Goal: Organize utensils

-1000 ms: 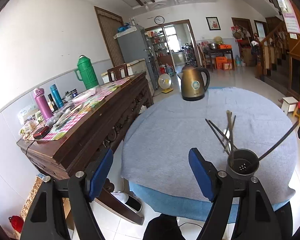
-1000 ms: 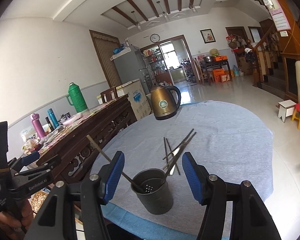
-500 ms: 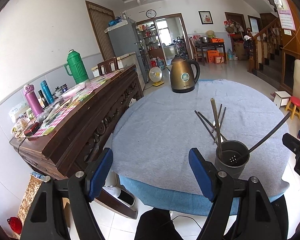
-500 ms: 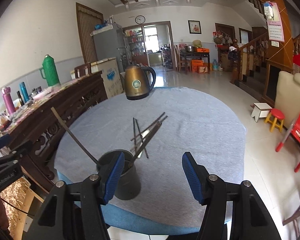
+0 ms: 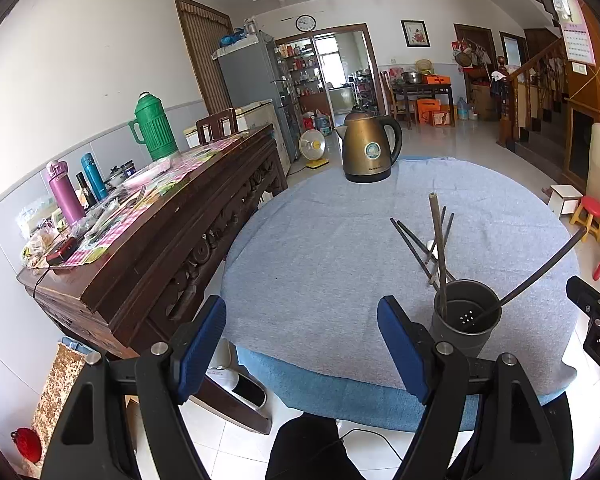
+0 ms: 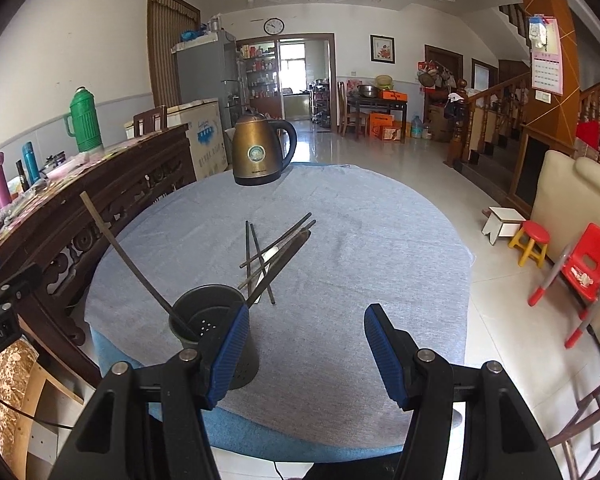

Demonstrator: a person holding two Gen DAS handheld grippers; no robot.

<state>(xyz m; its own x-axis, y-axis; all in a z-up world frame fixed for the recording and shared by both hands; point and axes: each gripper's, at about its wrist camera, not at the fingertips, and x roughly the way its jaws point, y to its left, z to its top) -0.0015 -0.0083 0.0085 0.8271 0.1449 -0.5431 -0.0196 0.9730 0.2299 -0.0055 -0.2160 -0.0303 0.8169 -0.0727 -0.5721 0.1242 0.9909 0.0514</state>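
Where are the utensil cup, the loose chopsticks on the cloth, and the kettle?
utensil cup (image 6: 242, 354): right wrist view, on its outer wall, low.
loose chopsticks (image 6: 278, 242): right wrist view, on the pile's middle, beyond the cup.
kettle (image 5: 370, 152): left wrist view, on the body near its round badge.

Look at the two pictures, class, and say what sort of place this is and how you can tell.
Most likely the main room of a family home, used for eating. A round table bears a kettle and a chopstick holder; a fridge stands behind, and a staircase rises on the right.
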